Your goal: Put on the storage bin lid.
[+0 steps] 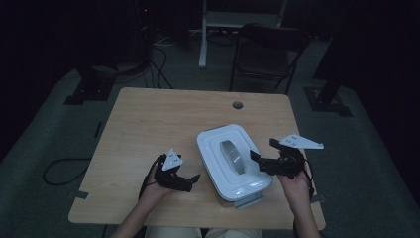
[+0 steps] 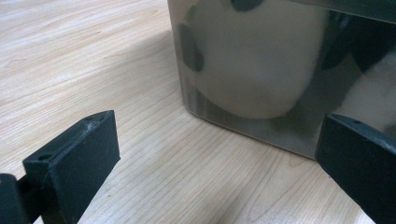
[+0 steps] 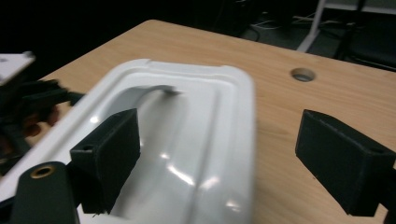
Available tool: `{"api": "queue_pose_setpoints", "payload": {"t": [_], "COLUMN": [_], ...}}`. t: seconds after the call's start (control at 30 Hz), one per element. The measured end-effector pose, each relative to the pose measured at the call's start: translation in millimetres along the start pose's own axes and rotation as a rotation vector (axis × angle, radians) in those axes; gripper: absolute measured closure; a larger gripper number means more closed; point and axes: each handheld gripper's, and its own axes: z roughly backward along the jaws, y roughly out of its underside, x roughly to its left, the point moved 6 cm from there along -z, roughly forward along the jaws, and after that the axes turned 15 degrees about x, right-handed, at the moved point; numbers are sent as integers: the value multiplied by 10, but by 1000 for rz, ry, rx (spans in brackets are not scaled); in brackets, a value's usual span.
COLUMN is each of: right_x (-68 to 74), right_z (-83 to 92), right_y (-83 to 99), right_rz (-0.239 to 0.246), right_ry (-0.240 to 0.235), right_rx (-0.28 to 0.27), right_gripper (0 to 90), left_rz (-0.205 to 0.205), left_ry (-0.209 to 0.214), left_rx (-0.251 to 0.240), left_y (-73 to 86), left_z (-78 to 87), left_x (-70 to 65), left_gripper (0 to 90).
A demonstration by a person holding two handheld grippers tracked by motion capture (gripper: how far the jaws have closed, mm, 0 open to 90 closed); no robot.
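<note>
The white lidded container [image 1: 232,161] lay on the table [image 1: 148,124] between the 2 grippers, its long side running away from the person. The right gripper [image 1: 258,159] stood at the container's right edge with its jaws spread wide and nothing pressed between them; in the right gripper view the lid [image 3: 187,140] ran up between and under those jaws, the left one over the lid's sunken middle, the right one out over bare wood. That straddling stance suggested the jaws had let go of the lid's rim, or were lining up on it, judged from their position alone.

The left gripper [image 1: 190,181] rested low on the table just beside the container's left wall, jaws also apart and empty. It looked placed there to steady the box from that side if needed, though it did not touch it.

The left gripper view gave what the high view could not: the container's body [image 2: 252,70] was translucent and smoky, with pale rounded contents [image 2: 252,60] showing dimly through the wall ahead of the jaws, and a strip of wood lay between jaws and wall. The high view alone showed the raised handle [image 1: 231,154] in the lid's middle and a latch flap [image 1: 247,200] sticking out at the near end. The right gripper view added the cable hole [image 3: 302,74] in the table beyond its right jaw.
</note>
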Motion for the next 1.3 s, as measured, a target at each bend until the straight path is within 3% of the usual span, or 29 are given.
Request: {"api": "queue_pose_setpoints", "payload": {"t": [0.33,0.73,1.0,1.3], "right_x": [-532,-952,-988,-770], "right_z": [-199,-612,-827,-984], "right_y": [120,557,808,929], "right_rz": [-69,-151,-187,-158], "right_ry": [87,152,147,79], "right_rx": [-32,10,73,115], "right_gripper": [133,132,132,132], "left_rz": [4,5,3,-3], "left_ry": [2,8,17,24], "left_rx": [-11,-7,-3,-2], "left_y": [-43,-68,-98,-137], "left_z": [-11,-72,-130,-165], "left_x": [-17,-43,-89,-130], "left_gripper": [5,5,5,5]}}
